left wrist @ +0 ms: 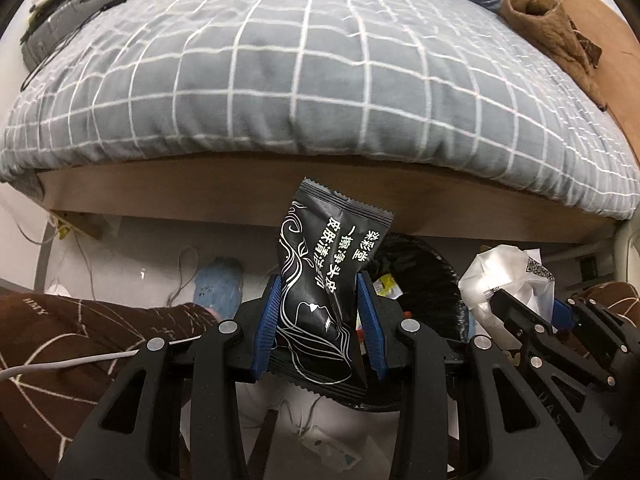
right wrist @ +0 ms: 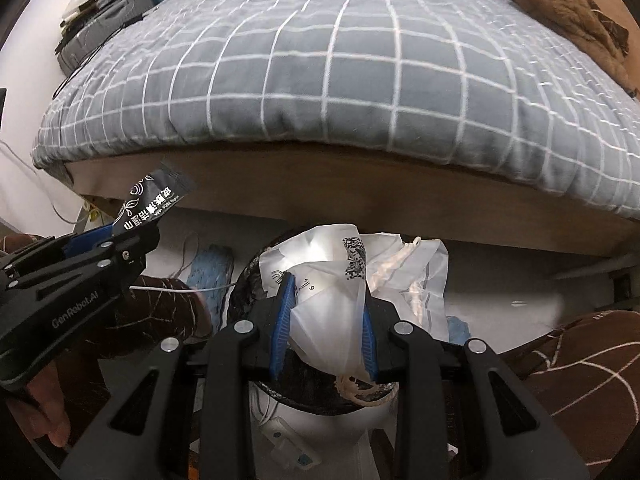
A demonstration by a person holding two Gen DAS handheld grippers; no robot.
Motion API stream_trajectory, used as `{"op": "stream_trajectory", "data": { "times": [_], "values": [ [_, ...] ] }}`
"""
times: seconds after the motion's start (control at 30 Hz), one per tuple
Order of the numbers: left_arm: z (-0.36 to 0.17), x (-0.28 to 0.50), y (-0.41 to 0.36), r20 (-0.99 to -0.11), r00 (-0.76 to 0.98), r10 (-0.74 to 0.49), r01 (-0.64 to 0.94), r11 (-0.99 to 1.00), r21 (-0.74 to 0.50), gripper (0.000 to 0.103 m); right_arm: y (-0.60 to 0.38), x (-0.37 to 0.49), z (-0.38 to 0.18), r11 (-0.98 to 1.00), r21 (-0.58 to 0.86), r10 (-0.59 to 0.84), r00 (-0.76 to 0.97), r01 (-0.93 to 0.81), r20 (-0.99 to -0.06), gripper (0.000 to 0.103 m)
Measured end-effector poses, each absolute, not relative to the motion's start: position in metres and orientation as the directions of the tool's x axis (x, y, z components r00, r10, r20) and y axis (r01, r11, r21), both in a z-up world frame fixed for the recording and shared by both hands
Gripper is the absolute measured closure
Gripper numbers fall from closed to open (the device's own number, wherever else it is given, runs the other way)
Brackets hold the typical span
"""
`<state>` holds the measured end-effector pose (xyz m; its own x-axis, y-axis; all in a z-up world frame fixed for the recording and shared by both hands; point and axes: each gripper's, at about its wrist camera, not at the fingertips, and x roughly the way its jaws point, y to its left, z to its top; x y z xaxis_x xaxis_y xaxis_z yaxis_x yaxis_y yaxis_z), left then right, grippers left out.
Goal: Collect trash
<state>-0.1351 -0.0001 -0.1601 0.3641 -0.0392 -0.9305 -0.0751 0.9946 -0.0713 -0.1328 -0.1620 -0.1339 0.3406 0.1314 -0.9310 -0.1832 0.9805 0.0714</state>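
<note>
My left gripper (left wrist: 320,292) is shut on a black wipe packet (left wrist: 320,276) with white print, which stands upright between the blue pads. The same packet (right wrist: 154,204) shows in the right wrist view at the left, pinched in the left gripper (right wrist: 120,234). My right gripper (right wrist: 326,300) is shut on a crumpled white plastic bag (right wrist: 352,276) with a QR code and a cord. That bag (left wrist: 508,280) appears at the right of the left wrist view. Both grippers hang over a round bin lined with a black bag (left wrist: 432,276), (right wrist: 248,276), on the floor by the bed.
A bed with a grey checked quilt (left wrist: 320,60) fills the upper half, its wooden frame (left wrist: 240,196) just beyond the bin. A brown garment (left wrist: 560,32) lies on its right side. Brown patterned trouser legs (left wrist: 60,340) flank the bin. A blue slipper (left wrist: 218,288) and white cables lie on the floor.
</note>
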Motion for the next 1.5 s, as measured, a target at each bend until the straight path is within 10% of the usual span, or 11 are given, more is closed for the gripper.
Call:
{"op": "stream_trajectory", "data": {
  "times": [0.3, 0.67, 1.1, 1.5],
  "values": [
    [-0.175, -0.134, 0.006, -0.941, 0.337, -0.036, -0.095, 0.993, -0.072, 0.066, -0.153, -0.126, -0.141, 0.978, 0.070, 0.131, 0.320, -0.194, -0.938, 0.062],
    [-0.186, -0.127, -0.031, -0.946, 0.315, -0.072, -0.016, 0.997, -0.081, 0.065, -0.201, -0.135, -0.132, 0.992, 0.027, 0.072, 0.370, -0.125, -0.926, 0.022],
    [-0.200, -0.124, -0.089, -0.950, 0.294, -0.102, 0.093, 0.993, -0.078, 0.064, -0.259, -0.150, -0.119, 1.000, -0.004, -0.010, 0.413, 0.016, -0.910, 0.016],
    [-0.198, -0.129, -0.088, -0.945, 0.321, -0.061, 0.078, 0.996, -0.038, 0.026, -0.259, -0.150, -0.107, 1.000, 0.007, -0.004, 0.442, 0.022, -0.897, 0.016]
  ]
}}
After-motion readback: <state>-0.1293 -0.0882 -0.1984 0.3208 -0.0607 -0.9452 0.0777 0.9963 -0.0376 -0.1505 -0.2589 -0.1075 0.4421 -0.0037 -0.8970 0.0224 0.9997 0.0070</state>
